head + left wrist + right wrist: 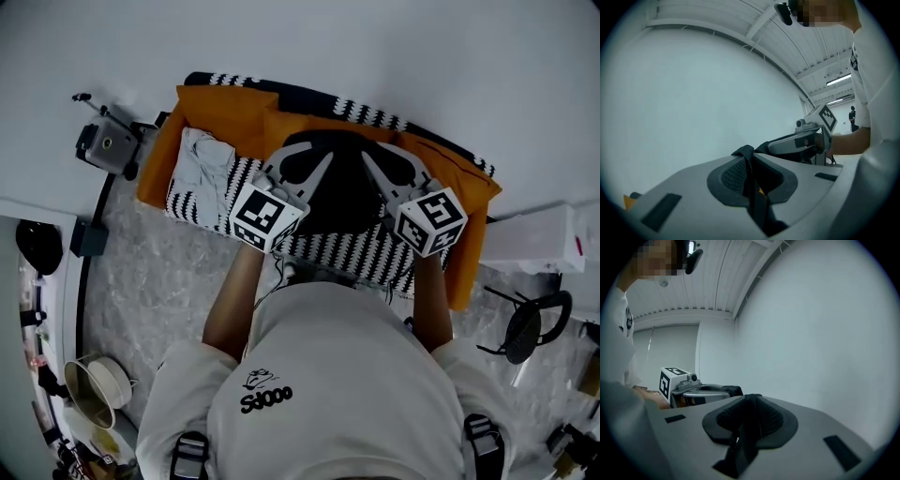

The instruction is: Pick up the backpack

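The black backpack hangs in front of me, above the sofa, held up by both grippers. My left gripper is shut on a black strap that runs up between its dark pads. My right gripper is shut on another black strap, which is pinched between its pads. In the left gripper view the right gripper shows level with it, with black fabric sagging between the two. The right gripper view shows the left gripper the same way. Most of the bag's body is hidden below the jaws.
The sofa has orange cushions, a black-and-white striped cover and a grey garment at its left end. A camera on a stand is at the left, a white box and a black stool at the right, a pail lower left.
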Available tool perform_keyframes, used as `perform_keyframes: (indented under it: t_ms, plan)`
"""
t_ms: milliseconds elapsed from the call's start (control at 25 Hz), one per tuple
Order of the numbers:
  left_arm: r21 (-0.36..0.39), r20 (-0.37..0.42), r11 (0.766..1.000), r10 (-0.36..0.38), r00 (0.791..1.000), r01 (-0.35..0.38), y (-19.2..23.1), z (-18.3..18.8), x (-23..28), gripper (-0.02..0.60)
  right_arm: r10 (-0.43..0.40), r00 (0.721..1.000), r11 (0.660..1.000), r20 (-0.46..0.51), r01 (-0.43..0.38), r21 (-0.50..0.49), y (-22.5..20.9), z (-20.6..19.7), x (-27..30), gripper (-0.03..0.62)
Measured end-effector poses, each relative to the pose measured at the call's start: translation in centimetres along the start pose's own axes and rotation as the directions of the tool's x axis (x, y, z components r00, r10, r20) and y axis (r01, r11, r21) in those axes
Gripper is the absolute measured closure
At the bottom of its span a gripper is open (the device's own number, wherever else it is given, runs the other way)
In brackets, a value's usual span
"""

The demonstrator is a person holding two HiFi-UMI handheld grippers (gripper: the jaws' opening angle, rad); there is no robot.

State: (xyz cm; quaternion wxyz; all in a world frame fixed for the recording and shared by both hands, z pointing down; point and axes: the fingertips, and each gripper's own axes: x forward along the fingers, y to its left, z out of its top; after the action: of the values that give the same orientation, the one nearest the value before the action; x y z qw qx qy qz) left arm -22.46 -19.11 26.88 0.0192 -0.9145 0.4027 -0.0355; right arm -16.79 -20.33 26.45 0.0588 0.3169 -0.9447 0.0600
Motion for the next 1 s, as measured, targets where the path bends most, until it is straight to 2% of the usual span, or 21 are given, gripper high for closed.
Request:
perform_keyframes:
  t_ms: [240,480,840,1000]
  plan:
    - [0.065,0.035,0.998,0.014,0.999,-0.016,-0.4,4.4,-0.3,0.54,-0.037,0.999,0.999,0.013,0.037,-0.022,0.6,4.3,-0.9,0.505]
    - [0.056,0.082,0.998,0.034,0.996,-0.038,0.1,7.6,-1.0,0.539,-0.013,0.998,0.997,0.061,0.017,-0.071,2.0,7.2,-1.7,0.505]
    - [0.115,0.141,0.992,0.03,0.99,-0.046,-1.1,10.8,-1.7,0.54,0.004,0.994,0.992,0.106,0.01,-0.128,3.2,9.8,-3.0,0.505]
    - [0.112,0.167,0.992,0.038,0.985,-0.057,-0.9,12.0,-2.4,0.54,0.02,0.991,0.989,0.13,0.0,-0.148,3.9,11.0,-3.1,0.505]
